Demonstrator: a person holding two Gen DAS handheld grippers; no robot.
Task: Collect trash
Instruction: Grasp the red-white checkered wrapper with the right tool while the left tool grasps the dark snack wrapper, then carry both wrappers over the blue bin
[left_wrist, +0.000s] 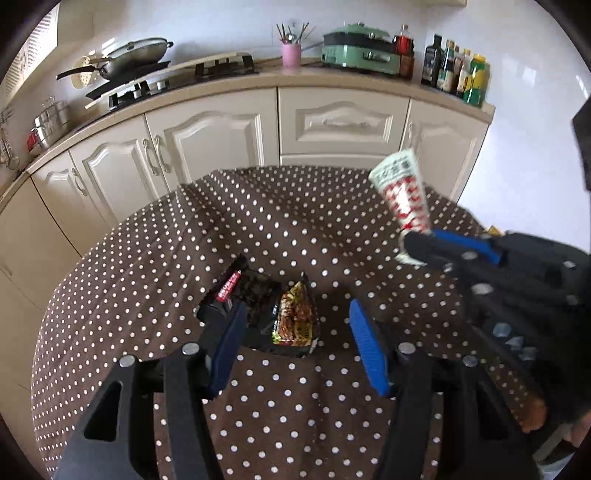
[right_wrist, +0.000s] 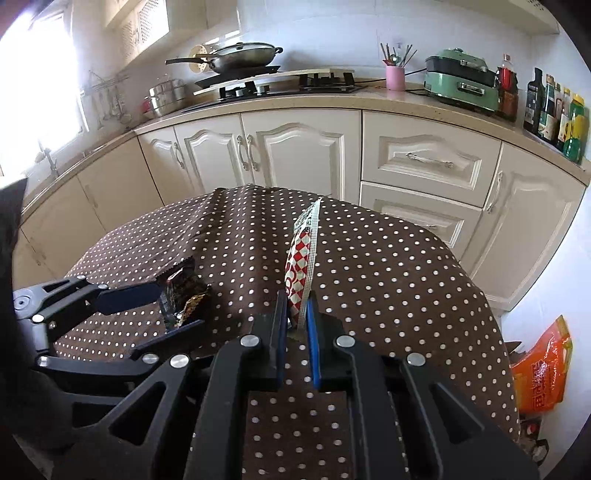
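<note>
a round worktop (left_wrist: 147, 258) under a brown cloth with white dots carried a dark, glossy, crumpled snack wrapper (left_wrist: 284, 314) near its middle. the left gripper (left_wrist: 295, 339) angled down with its blue-padded jaws apart on either side of that wrapper, not pressing it. the right gripper (right_wrist: 297, 321) was clenched on a thin red-and-white checked packet (right_wrist: 301, 258), standing upright above the cloth.

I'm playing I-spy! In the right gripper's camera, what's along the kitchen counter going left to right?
Steel pot → wok → pink utensil cup → green cooker → row of bottles.
</note>
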